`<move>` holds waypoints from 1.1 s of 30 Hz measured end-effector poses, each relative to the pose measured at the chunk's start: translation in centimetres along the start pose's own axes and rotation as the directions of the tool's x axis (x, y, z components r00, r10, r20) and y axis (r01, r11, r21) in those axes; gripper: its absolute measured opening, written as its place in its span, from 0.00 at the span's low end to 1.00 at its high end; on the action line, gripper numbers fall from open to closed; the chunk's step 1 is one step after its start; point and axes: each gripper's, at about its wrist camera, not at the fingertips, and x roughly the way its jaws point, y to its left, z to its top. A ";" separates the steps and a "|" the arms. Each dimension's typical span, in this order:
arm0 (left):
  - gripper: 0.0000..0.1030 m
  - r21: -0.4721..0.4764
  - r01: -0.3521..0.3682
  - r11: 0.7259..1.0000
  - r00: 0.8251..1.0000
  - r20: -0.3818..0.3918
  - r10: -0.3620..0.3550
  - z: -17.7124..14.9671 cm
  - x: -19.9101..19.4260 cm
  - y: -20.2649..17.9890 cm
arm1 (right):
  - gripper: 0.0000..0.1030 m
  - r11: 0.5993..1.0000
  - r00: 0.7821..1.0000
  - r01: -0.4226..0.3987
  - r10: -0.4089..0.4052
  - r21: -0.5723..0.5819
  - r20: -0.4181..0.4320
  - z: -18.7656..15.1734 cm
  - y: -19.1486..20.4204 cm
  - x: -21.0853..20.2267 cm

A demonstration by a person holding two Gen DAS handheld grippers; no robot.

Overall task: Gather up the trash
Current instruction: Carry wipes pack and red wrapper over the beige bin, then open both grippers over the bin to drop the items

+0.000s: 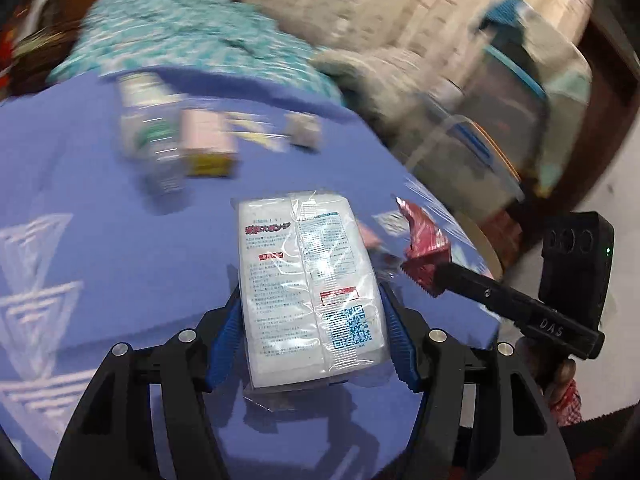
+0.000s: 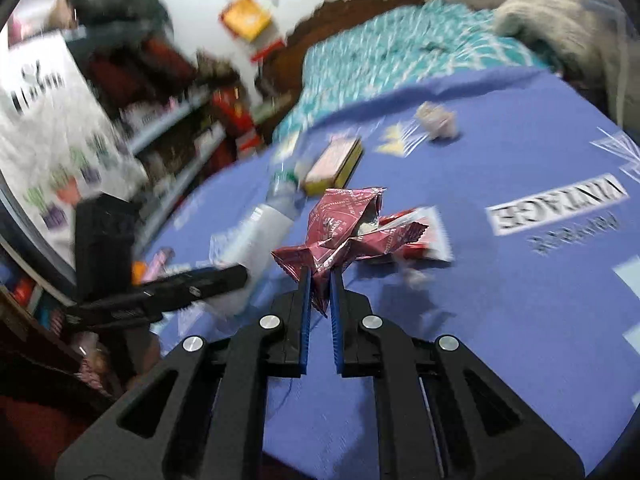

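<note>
My left gripper (image 1: 314, 300) is shut on a white plastic-wrapped packet (image 1: 312, 284) with printed text and a blue QR code, held above the blue cloth (image 1: 100, 208). My right gripper (image 2: 320, 276) is shut on a crumpled dark-red foil wrapper (image 2: 340, 228), which also shows in the left wrist view (image 1: 424, 248) at the tip of the right gripper. A clear plastic bottle (image 1: 148, 140), a pink and yellow box (image 1: 206, 144) and a crumpled paper ball (image 1: 304, 130) lie farther back on the cloth.
The bottle (image 2: 276, 208), the pink and yellow box (image 2: 334, 164), the paper ball (image 2: 438, 120) and a red and white wrapper (image 2: 424, 236) lie on the blue cloth (image 2: 520, 300). A teal patterned blanket (image 2: 380, 48) lies beyond. Shelves (image 2: 168, 120) stand left. Plastic storage boxes (image 1: 520, 100) stand right.
</note>
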 end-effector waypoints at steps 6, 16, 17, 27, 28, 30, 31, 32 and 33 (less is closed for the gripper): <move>0.58 0.113 0.109 0.988 0.991 -0.094 -0.099 2.0 4.8 -6.7 | 0.11 0.977 0.984 0.036 -0.072 0.210 0.165 -1.0 -7.9 -6.9; 0.58 0.311 0.210 0.927 0.952 -0.283 -0.120 4.8 16.1 -18.2 | 0.11 0.876 0.888 0.386 -0.437 0.288 0.141 -2.5 -14.6 -10.9; 0.58 0.316 0.230 0.921 0.942 -0.309 -0.130 5.1 17.6 -19.4 | 0.11 0.863 0.874 0.405 -0.463 0.302 0.151 -2.4 -15.4 -11.8; 0.59 0.276 0.412 0.869 0.831 -0.505 -0.233 8.3 30.7 -30.8 | 0.11 0.700 0.739 0.527 -0.658 0.482 0.146 -1.3 -25.5 -19.3; 0.59 0.278 0.416 0.866 0.824 -0.517 -0.230 8.6 31.9 -31.8 | 0.13 0.689 0.732 0.537 -0.667 0.486 0.137 -1.1 -26.1 -19.5; 0.62 0.283 0.415 0.865 0.819 -0.530 -0.220 8.9 33.8 -33.5 | 0.15 0.672 0.721 0.550 -0.682 0.495 0.125 -1.1 -27.2 -19.8; 0.68 0.288 0.411 0.865 0.819 -0.533 -0.212 9.1 34.8 -34.4 | 0.15 0.665 0.714 0.550 -0.688 0.505 0.129 -1.2 -27.6 -20.0; 0.72 0.300 0.397 0.867 0.825 -0.530 -0.194 9.2 35.7 -35.2 | 0.17 0.658 0.711 0.541 -0.690 0.524 0.132 -1.4 -28.0 -20.5; 0.79 0.317 0.375 0.871 0.836 -0.522 -0.170 9.2 36.3 -35.8 | 0.24 0.655 0.716 0.525 -0.685 0.544 0.134 -1.7 -28.2 -20.9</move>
